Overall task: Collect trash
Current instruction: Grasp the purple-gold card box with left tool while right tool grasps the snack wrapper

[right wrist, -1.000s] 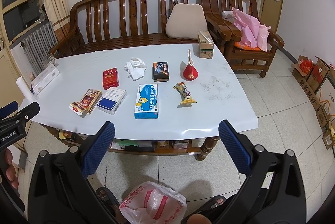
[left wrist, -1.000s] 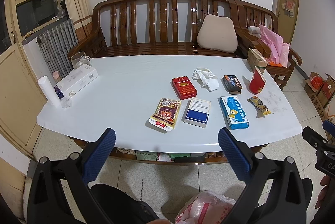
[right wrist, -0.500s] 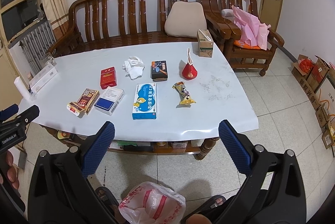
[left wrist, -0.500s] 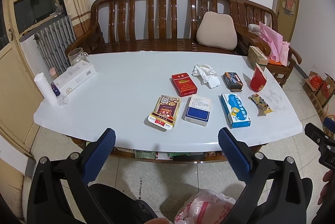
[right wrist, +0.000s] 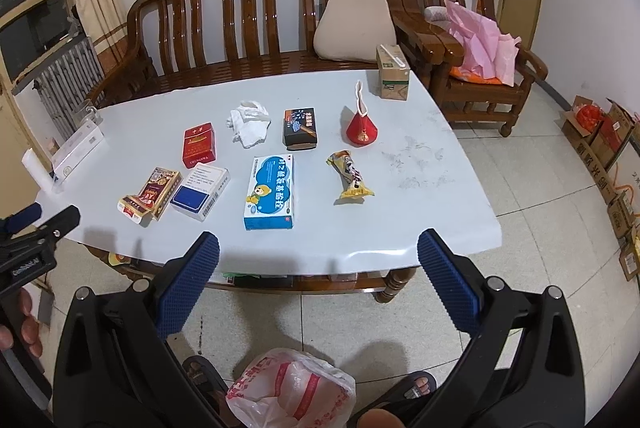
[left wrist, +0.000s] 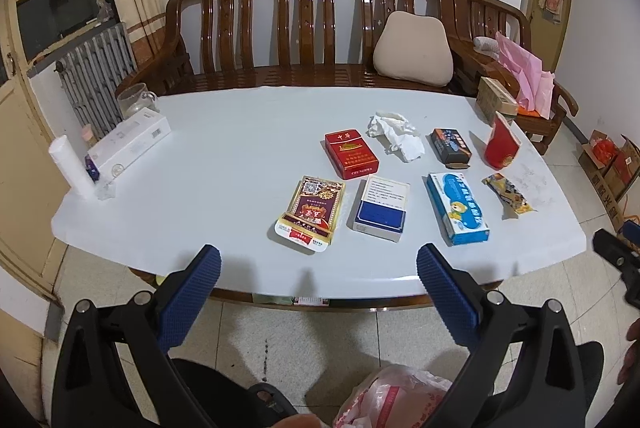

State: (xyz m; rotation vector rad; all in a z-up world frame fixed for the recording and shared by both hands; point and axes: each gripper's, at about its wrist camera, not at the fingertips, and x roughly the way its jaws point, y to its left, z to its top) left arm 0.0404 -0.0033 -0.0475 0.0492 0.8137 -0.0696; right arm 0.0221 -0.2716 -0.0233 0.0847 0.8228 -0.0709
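Note:
Trash lies on the white table (left wrist: 224, 164) (right wrist: 400, 220): a crumpled tissue (left wrist: 396, 134) (right wrist: 249, 123), a snack wrapper (left wrist: 507, 193) (right wrist: 351, 178), a red paper pouch (left wrist: 501, 145) (right wrist: 362, 126), a red cigarette pack (left wrist: 351, 153) (right wrist: 198, 145), a gold-red pack (left wrist: 312, 214) (right wrist: 150, 193), a blue-white pack (left wrist: 382, 208) (right wrist: 201, 191), a blue medicine box (left wrist: 457, 207) (right wrist: 271, 193) and a black box (left wrist: 451, 147) (right wrist: 301, 127). My left gripper (left wrist: 318, 298) and right gripper (right wrist: 318, 296) are both open and empty, above the floor in front of the table. A plastic bag (right wrist: 292, 390) (left wrist: 394, 400) sits below.
A wooden bench (left wrist: 304, 40) with a cushion (left wrist: 414, 50) stands behind the table. A drink carton (right wrist: 393, 73) is at the far right corner. A long white box (left wrist: 128, 142), a paper roll (left wrist: 72, 168) and a glass mug (left wrist: 134, 100) are at the left. Cardboard boxes (right wrist: 604, 140) line the right wall.
Both grippers have moved slightly forward toward the table; the items look a little nearer. Jaws stay open and nothing was picked up.

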